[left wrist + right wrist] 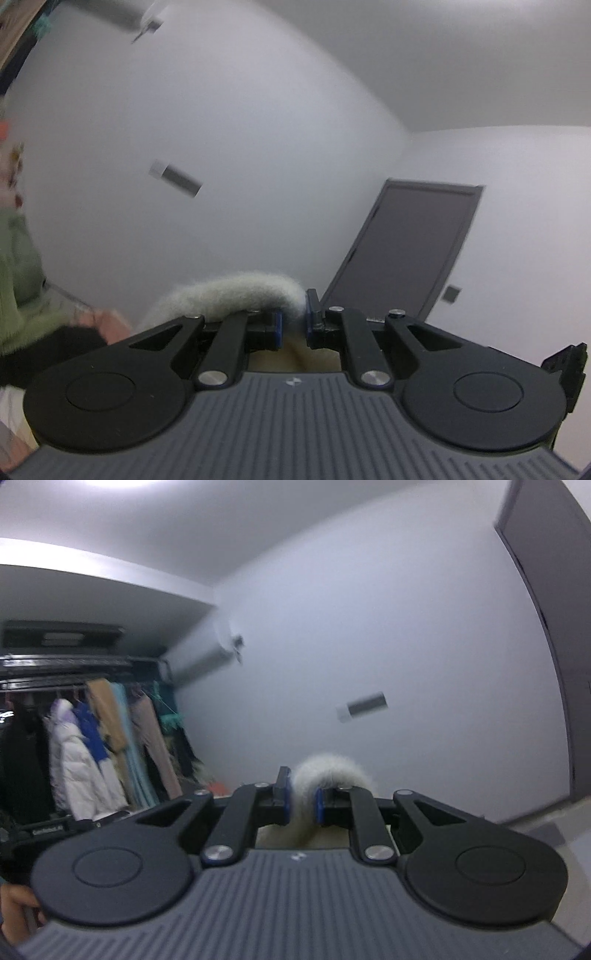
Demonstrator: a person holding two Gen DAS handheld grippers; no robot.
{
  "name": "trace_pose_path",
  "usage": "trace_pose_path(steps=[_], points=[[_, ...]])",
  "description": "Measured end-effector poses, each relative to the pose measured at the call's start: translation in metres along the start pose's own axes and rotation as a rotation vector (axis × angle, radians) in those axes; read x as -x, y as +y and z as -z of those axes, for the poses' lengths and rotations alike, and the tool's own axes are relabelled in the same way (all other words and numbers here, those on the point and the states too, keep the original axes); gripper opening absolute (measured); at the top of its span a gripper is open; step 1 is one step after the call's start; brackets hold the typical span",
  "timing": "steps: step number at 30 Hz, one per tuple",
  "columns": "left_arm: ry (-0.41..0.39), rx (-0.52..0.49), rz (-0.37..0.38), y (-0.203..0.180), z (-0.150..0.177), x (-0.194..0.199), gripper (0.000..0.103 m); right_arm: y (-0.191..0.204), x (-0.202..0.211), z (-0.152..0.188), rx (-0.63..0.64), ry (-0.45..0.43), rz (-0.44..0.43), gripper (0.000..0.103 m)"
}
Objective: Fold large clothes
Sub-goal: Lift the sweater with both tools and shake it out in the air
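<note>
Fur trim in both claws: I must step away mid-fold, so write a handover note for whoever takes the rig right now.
Left claw: shut on the fur trim, which arcs off to the left.
Right claw: shut on the fur trim, which curls to the right.
Both claws point level at the wall; the rest of the garment hangs below, unseen.
Done: garment gripped at two points.
Left: lay it flat and fold; no fold visible yet.

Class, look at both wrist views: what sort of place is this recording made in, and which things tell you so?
Most likely a bedroom or dressing room in a home. A clothes rail carries hanging coats, a wall air conditioner sits up near the ceiling, and a plain dark door stands in white walls.
</note>
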State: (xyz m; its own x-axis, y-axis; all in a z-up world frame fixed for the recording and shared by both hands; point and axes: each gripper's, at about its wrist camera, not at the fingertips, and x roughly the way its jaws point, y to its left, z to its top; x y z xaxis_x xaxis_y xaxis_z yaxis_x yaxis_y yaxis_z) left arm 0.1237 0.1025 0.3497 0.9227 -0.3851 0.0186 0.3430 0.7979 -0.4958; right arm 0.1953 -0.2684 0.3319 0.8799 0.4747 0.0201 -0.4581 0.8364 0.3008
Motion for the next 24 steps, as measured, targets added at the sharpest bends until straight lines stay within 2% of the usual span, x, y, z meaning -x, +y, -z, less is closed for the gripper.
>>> trace_pose_path(steps=[5,9,15,20,24], points=[[0.073,0.001,-0.083,0.084,0.059,-0.094,0.013,-0.051,-0.074,0.057,-0.016,0.089,0.055,0.016],[0.121,0.019,-0.159,0.162,0.103,-0.181,0.013,-0.097,-0.153,0.111,-0.055,0.185,0.091,0.016],[0.256,0.037,-0.252,0.269,0.178,-0.291,0.013,-0.159,-0.266,0.204,-0.074,0.275,0.147,0.016],[0.354,0.081,-0.308,0.344,0.24,-0.355,0.013,-0.213,-0.336,0.283,-0.116,0.383,0.198,0.016],[0.437,0.125,-0.365,0.383,0.281,-0.381,0.013,-0.238,-0.359,0.332,-0.142,0.467,0.234,0.016]])
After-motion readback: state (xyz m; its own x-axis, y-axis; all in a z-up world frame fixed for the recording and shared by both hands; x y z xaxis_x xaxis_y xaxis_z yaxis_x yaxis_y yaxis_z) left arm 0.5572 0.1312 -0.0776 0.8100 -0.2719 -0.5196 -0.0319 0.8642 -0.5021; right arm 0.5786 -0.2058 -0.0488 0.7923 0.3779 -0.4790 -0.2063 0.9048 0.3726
